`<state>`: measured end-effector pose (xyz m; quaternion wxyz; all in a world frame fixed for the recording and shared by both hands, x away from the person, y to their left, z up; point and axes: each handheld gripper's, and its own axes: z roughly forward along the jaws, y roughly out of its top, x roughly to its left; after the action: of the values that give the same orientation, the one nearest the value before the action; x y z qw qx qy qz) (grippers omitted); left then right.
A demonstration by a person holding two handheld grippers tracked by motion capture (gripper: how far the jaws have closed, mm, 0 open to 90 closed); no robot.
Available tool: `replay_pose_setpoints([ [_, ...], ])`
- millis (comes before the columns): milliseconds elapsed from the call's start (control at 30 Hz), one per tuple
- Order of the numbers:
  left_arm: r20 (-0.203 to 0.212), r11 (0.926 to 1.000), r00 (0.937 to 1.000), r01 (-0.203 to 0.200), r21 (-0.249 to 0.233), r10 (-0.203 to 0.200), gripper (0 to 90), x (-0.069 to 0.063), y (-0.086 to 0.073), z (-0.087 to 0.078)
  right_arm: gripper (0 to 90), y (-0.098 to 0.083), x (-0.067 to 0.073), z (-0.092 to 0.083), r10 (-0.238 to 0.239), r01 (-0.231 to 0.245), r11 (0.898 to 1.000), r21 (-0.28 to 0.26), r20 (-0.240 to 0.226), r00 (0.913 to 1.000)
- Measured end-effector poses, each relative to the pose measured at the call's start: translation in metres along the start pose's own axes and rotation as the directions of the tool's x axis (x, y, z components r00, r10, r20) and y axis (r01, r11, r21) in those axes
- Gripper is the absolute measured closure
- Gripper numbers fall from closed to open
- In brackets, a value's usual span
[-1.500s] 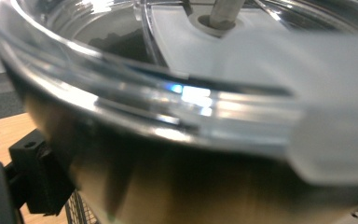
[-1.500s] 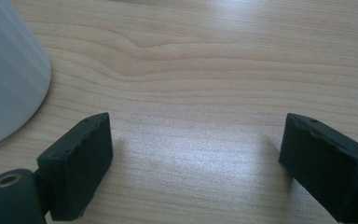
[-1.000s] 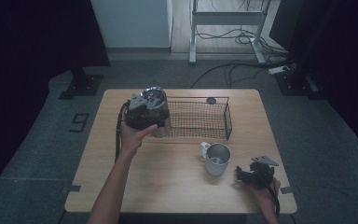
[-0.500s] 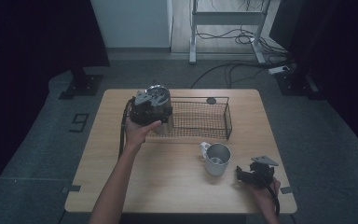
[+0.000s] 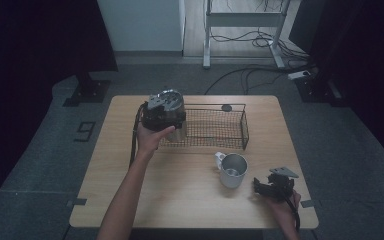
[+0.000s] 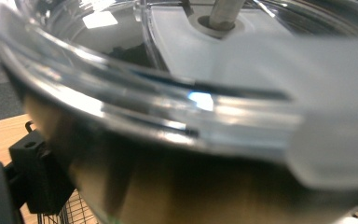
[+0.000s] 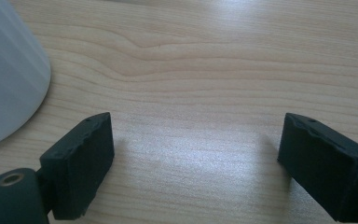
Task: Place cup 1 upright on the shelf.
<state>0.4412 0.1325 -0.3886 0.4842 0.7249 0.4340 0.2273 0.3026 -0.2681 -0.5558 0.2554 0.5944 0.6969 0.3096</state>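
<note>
While left gripper fingers clamp round steel tumbler with clear plastic lid over left end of black wire basket near worktop far edge: smooth wall may slip, tumbler may catch basket rim. Right gripper fingers apart, empty, at near right corner beside grey metal mug.

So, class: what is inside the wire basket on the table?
Bare mesh shows across most of the wire basket. Its left end is covered by the left gripper holding a lidded steel cup, so that part stays unseen.
</note>
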Motion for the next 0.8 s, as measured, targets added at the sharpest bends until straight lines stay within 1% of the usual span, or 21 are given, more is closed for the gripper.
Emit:
replay_pose_setpoints([
  [100, 0.000, 0.9999, 0.9999, 0.011, -0.004, -0.011, 3.7, 0.002, 0.001, 0.002, 10.0, 0.000, 0.000, 0.000, 0.000, 0.000, 1.000, 0.000, 0.000, 1.0000],
  [233, -0.008, 1.0000, 1.0000, -0.001, 0.002, 0.001, 3.7, 0.003, 0.004, 0.005, 10.1, 0.000, 0.000, 0.000, 0.000, 0.000, 1.000, 0.000, 0.000, 1.0000],
  [433, -0.011, 1.0000, 0.9999, 0.004, -0.008, -0.004, 3.7, 0.002, 0.009, 0.009, 10.1, 0.000, 0.000, 0.000, 0.000, 0.000, 1.000, 0.000, 0.000, 1.0000],
  [500, -0.015, 1.0000, 0.9999, -0.002, -0.005, 0.002, 3.7, 0.003, 0.011, 0.011, 10.2, 0.000, 0.000, 0.000, 0.000, 0.000, 1.000, 0.000, -0.001, 1.0000],
  [800, -0.025, 1.0000, 0.9997, 0.001, 0.009, -0.001, 3.7, 0.004, 0.015, 0.022, 10.3, 0.000, 0.000, 0.000, 0.000, 0.000, 1.000, -0.001, -0.001, 1.0000],
])
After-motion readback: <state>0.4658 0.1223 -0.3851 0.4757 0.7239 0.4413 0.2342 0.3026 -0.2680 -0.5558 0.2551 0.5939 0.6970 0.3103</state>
